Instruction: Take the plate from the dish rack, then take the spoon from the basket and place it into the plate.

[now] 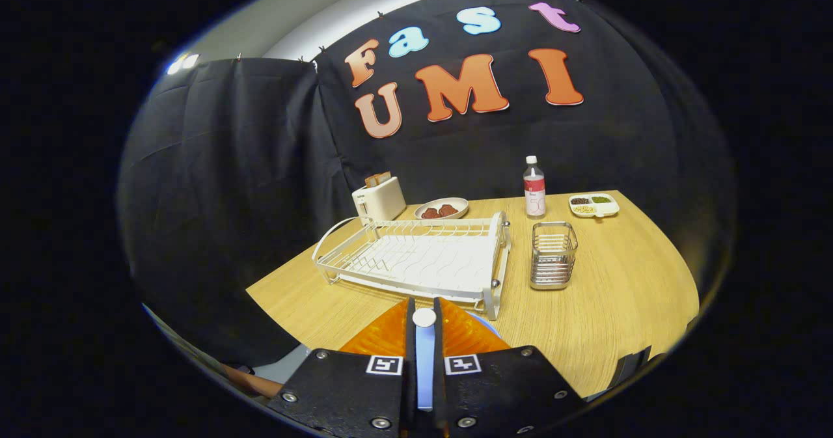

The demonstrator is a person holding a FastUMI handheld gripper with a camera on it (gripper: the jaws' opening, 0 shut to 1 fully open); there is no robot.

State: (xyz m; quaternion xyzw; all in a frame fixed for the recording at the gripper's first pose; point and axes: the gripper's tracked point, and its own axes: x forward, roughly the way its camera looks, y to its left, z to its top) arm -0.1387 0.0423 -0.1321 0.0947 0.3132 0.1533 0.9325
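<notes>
- The white wire dish rack (416,259) on the wooden bench (618,295) holds no plate, so I judge the first step is done.
- The claw (424,334) is closed on a pale blue spoon (424,360); its round end stands up between the two fingers.
- The metal wire basket (553,256), at two o'clock from the claw, looks empty.
- Just under the fingers lies an orange ribbed plate (465,334), at the near edge of the bench.
- What is left, I think, is only to lower the spoon and release it in the plate.

basket (553,256) right of dish rack (416,259), toaster (379,198) behind
</notes>
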